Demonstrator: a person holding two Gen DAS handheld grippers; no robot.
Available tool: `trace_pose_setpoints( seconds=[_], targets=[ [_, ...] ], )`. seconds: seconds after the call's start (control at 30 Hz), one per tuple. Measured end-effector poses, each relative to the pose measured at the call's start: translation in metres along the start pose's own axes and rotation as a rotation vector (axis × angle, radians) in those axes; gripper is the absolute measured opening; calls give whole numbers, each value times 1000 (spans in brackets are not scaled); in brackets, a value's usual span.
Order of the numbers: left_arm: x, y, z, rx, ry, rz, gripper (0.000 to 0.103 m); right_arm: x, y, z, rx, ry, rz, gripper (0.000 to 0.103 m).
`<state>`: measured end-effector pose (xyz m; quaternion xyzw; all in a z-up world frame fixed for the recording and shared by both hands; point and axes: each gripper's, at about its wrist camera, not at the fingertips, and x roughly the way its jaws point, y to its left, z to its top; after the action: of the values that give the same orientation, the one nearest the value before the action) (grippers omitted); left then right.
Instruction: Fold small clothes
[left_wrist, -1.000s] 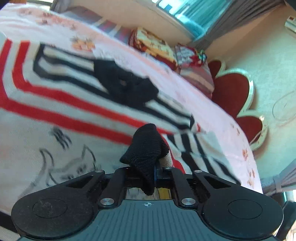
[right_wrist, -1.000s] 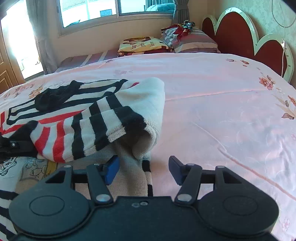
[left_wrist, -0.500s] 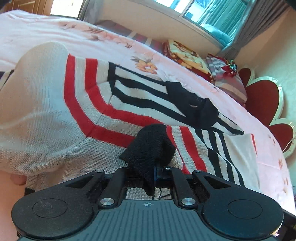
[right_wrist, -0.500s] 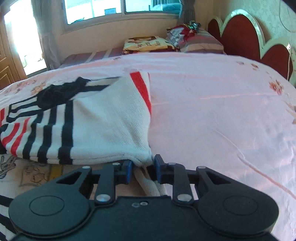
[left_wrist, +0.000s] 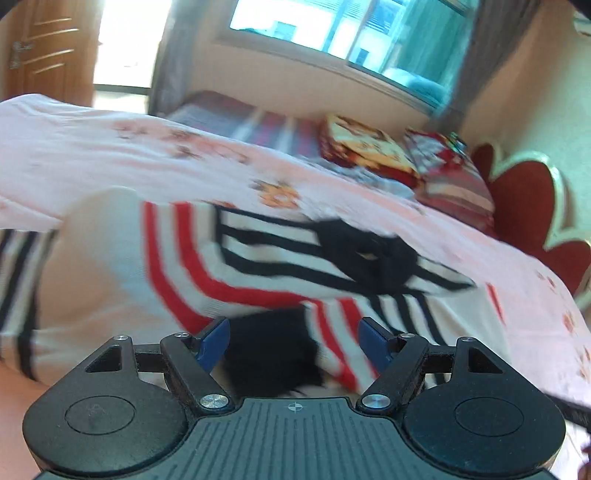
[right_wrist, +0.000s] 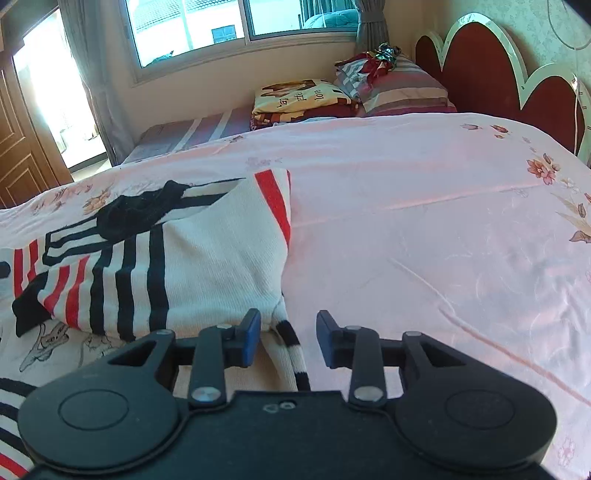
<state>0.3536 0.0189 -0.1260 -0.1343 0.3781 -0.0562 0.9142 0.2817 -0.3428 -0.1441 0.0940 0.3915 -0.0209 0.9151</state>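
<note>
A white knit sweater with red and black stripes and a black collar lies on the pink bedsheet, both sleeves folded across its body. In the blurred left wrist view the sweater fills the middle. My left gripper hangs just above the black cuff, its jaws opening wide and the pads clear of the cloth. My right gripper sits at the sweater's right edge, jaws opening. A striped strip of knit lies between its pads, which do not press on it.
Pillows and a folded blanket lie at the bed's far end before a red scalloped headboard. A window is behind, a wooden door at the left. Bare pink sheet stretches to the right of the sweater.
My left gripper has let go of the black cuff and pulled back and up. My right gripper pinched the sleeve's edge, laid it flat, then parted its pads.
</note>
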Motion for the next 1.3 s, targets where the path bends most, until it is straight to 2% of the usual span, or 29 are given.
trace_pose_setpoints(
  seconds=[0.1,0.17,0.2,0.27,0.33,0.47,0.5,0.53,0.6,0.67,0.7,0.73,0.77,0.83,0.9,0.97,1.07,1.17,1.23,1.3],
  targets=[
    [20,-23,-10,51,32,-32,75,21,2,17,17,5,9,33],
    [37,-27,-16,73,68,-9,75,38,2,29,30,2,9,33],
    [46,-25,-19,85,93,28,75,47,2,35,34,4,1,35],
    [47,-19,-26,109,66,28,75,66,-1,46,53,12,12,37],
    [45,-23,-29,145,76,38,75,85,-6,56,98,26,24,39],
    [44,-22,-28,131,73,41,75,111,-14,74,173,35,55,40],
    [44,-23,-28,134,74,46,75,116,-16,78,191,41,72,36],
    [43,-24,-28,134,74,51,75,120,-17,81,203,49,81,27],
    [38,-28,-25,121,60,62,75,120,-16,82,191,48,73,14],
    [36,-32,-22,124,21,62,75,118,-13,79,122,22,13,13],
    [39,-33,-21,136,21,64,75,121,-15,77,104,19,-28,12],
    [46,-33,-20,142,47,73,75,123,-20,76,121,21,-23,12],
    [52,-30,-21,141,67,85,75,123,-20,77,125,24,-22,12],
    [54,-29,-21,153,55,94,75,119,-8,81,42,24,-51,15],
    [49,-31,-18,139,55,101,75,105,-4,83,15,-21,-73,25],
    [42,-30,-15,109,30,82,75,89,-2,81,17,-44,-33,25],
    [55,-27,-18,120,75,106,75,76,14,68,-45,-44,4,25],
    [55,-30,-22,181,58,120,75,78,30,48,-116,-6,15,26],
    [48,-27,-17,132,79,117,75,85,34,37,-155,15,-17,27],
    [33,-19,-13,72,64,104,75,77,37,39,-136,14,-12,27]
  ],
)
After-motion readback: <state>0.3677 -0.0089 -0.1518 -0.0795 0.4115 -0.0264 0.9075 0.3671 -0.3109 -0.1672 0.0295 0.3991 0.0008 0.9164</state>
